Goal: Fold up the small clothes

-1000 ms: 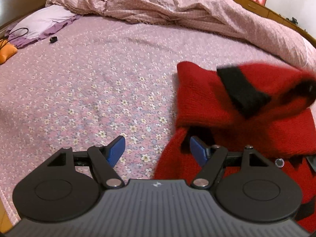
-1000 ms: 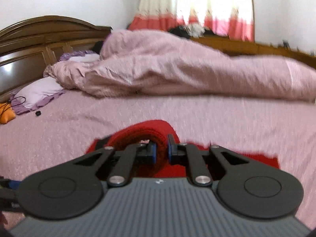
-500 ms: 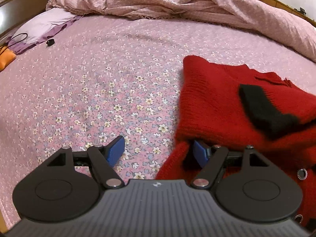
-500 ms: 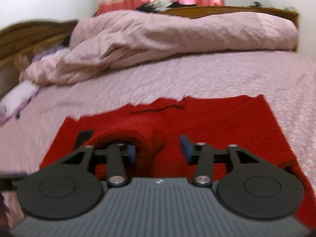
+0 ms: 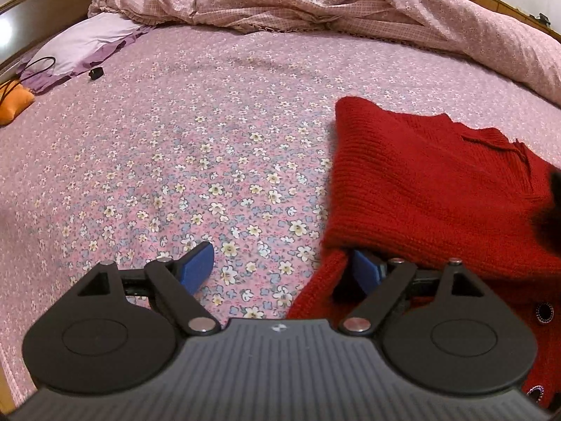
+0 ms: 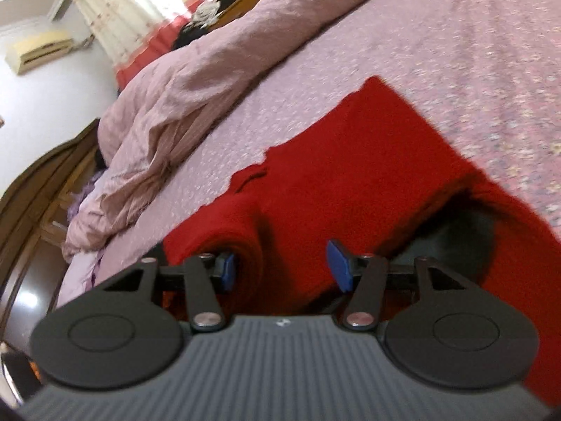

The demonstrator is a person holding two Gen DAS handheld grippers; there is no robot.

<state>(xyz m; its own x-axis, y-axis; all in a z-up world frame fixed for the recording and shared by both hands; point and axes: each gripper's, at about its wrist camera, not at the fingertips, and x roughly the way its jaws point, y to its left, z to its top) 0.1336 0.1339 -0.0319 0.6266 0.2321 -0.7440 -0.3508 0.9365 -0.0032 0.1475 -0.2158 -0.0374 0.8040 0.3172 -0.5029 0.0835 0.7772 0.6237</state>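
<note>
On the bed sheet (image 5: pixel 217 161), which is pink with small white flowers, lies a red knitted sweater (image 5: pixel 431 189). It is of thick ribbed wool and partly folded, with one layer laid over another, and a black fuzzy part shows at the right edge of the left wrist view. Small round metal buttons (image 5: pixel 543 312) sit near its lower right corner. The left gripper (image 5: pixel 280 270) is spread wide and holds nothing; its left finger is over the bare sheet and its right finger is tucked under the folded edge of the sweater. The right gripper (image 6: pixel 280 268) is also released, directly over the sweater, with its left finger beside a rolled fold of red wool. Behind, a crumpled pink duvet (image 5: pixel 333 3) is heaped, and a lilac pillow (image 5: pixel 84 42) lies at the far left.
</note>
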